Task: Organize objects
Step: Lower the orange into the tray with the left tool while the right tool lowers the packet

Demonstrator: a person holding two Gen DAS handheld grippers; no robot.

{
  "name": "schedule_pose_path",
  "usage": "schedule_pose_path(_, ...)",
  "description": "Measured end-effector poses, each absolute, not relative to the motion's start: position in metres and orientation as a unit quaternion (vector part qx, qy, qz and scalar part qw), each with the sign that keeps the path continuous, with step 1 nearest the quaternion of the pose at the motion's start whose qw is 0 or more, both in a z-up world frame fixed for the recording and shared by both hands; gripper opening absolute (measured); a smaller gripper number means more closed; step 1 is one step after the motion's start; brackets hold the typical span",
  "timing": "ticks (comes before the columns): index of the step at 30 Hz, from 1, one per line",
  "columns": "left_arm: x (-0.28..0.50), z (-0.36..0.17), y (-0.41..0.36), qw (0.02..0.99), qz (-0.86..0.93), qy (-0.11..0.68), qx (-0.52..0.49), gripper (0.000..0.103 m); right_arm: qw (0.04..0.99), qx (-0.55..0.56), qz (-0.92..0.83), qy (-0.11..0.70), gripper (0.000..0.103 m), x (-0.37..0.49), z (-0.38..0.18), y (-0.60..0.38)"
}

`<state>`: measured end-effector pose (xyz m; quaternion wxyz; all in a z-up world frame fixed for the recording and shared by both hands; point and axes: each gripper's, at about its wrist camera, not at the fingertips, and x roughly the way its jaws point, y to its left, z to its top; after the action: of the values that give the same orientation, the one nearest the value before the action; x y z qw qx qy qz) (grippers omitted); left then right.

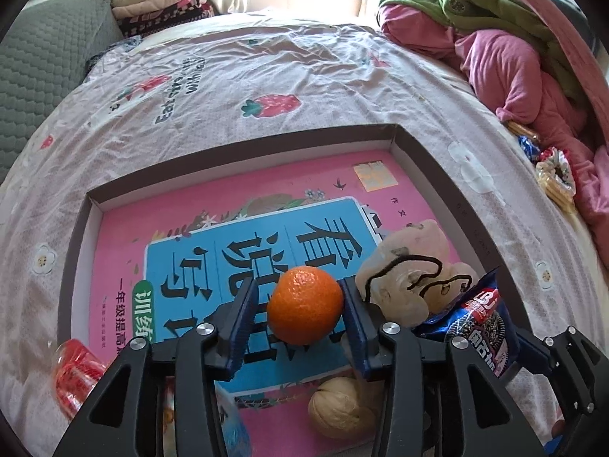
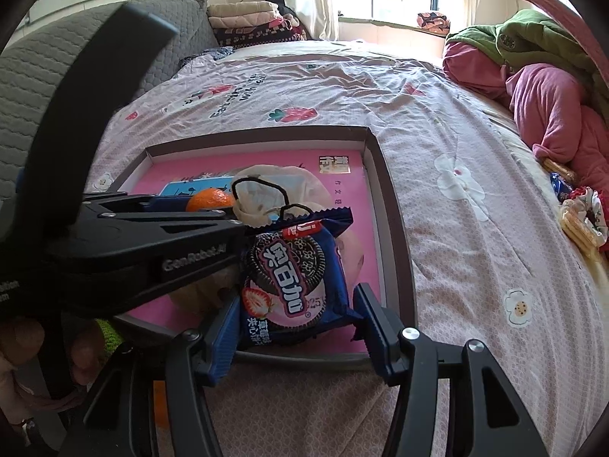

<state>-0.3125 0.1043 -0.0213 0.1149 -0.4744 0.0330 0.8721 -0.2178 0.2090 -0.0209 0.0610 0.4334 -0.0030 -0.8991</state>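
A shallow brown box (image 1: pixel 426 160) lies on the bed with a pink book (image 1: pixel 121 243) in it. My left gripper (image 1: pixel 300 312) is shut on an orange mandarin (image 1: pixel 304 310), held over the book. My right gripper (image 2: pixel 297 323) is shut on a blue Oreo cookie packet (image 2: pixel 293 282), held over the box's near right corner (image 2: pixel 396 304); the packet also shows in the left wrist view (image 1: pixel 479 323). A pale plastic bag with a black hair tie (image 1: pixel 411 278) and a walnut (image 1: pixel 338 407) lie in the box.
A red packet (image 1: pixel 76 373) lies on the bed left of the box. Biscuits, a blue wrapper and a scrunchie (image 2: pixel 578 213) lie at the right, beside pink and green bedding (image 2: pixel 552 87). A grey cushion (image 1: pixel 45 68) and folded blankets (image 1: pixel 160 3) are far left.
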Motion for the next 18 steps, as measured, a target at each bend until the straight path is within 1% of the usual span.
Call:
schedule_pose_path(3,-0.309,-0.018,0.101,0.116,0.873,0.031,-0.473,0.051,0.059,0.434,-0.899,-0.004,0.057,-0.217,-0.020,0.210)
schedule_pose_path(9,-0.305,-0.014,0.098,0.118,0.874,0.026,-0.471,0.054,0.056,0.433,-0.900,-0.004,0.058,-0.214,-0.018,0.209)
schedule_pose_path(12,-0.303,-0.011,0.097,0.114,0.875,0.023,-0.469,0.059,0.059,0.432,-0.900,-0.011,0.059,-0.212,-0.016,0.211)
schedule_pose_path(18,-0.298,-0.005,0.094,0.111,0.878,0.018,-0.465,0.060,0.065,0.428,-0.901,-0.033,0.061,-0.208,-0.012,0.218)
